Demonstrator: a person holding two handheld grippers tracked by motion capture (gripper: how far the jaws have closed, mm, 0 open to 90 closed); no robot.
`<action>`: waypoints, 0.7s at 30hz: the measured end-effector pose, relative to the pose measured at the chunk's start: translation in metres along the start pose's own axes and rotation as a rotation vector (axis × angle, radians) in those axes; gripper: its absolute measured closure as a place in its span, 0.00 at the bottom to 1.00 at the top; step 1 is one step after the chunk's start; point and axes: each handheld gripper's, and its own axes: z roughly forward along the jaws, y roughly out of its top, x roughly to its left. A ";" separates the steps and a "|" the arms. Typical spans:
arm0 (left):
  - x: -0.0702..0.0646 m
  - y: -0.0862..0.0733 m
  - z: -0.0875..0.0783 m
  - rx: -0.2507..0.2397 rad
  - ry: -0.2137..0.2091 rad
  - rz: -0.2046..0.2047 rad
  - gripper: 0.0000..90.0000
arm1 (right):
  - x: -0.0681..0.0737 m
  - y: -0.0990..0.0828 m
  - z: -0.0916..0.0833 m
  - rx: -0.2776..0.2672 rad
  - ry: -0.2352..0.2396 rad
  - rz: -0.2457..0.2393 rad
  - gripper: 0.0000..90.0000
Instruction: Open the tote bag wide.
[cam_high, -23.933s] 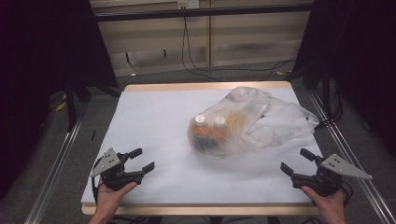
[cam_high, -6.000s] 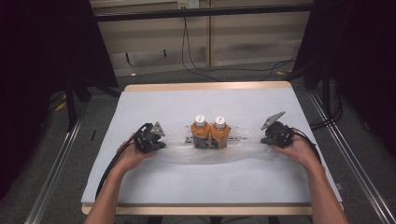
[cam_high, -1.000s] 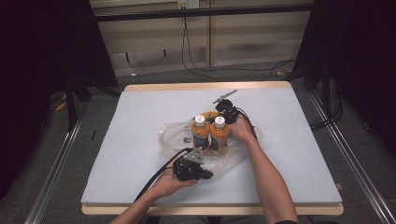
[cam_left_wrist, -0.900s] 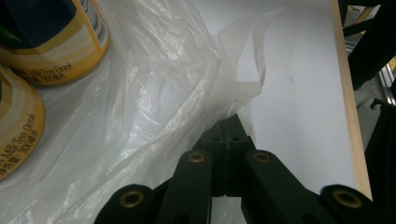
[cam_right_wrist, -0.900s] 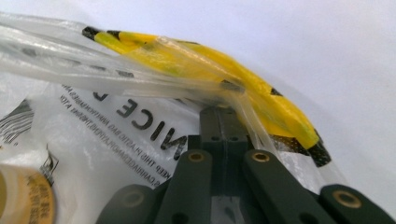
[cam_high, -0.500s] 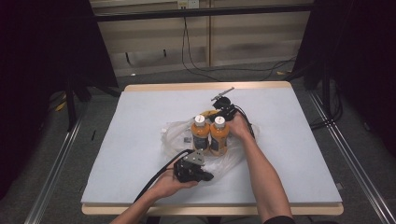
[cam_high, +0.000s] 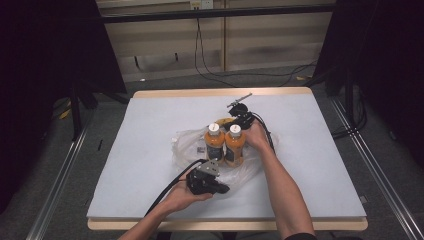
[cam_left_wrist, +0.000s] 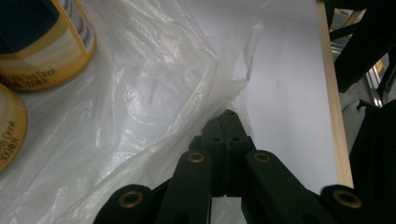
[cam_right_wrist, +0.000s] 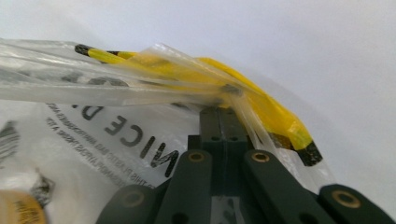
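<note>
The left gripper (cam_high: 216, 188) pinches the near edge of the plastic bag (cam_left_wrist: 140, 116) and the right gripper (cam_high: 240, 118) clamps its far rim, two orange bottles (cam_high: 225, 145) standing upright between them at mid-table; best draw both edges up evenly, keeping bottles upright

Table top (cam_high: 150, 130): white, wood-edged, lay beneath both claws.
Floor cables (cam_high: 215, 70): black, trailed well beyond the far claw.
Metal rails (cam_high: 55, 190): ran outside both claws, flanking the table.
</note>
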 end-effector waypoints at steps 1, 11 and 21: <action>0.001 0.002 -0.002 0.009 0.000 0.005 1.00 | -0.001 -0.001 -0.002 -0.014 0.013 0.009 1.00; 0.005 0.007 -0.028 -0.094 0.026 -0.018 1.00 | 0.002 0.003 -0.038 -0.105 0.031 0.003 1.00; 0.019 0.006 -0.072 -0.205 0.107 -0.063 1.00 | 0.011 -0.003 -0.080 -0.168 0.026 -0.053 1.00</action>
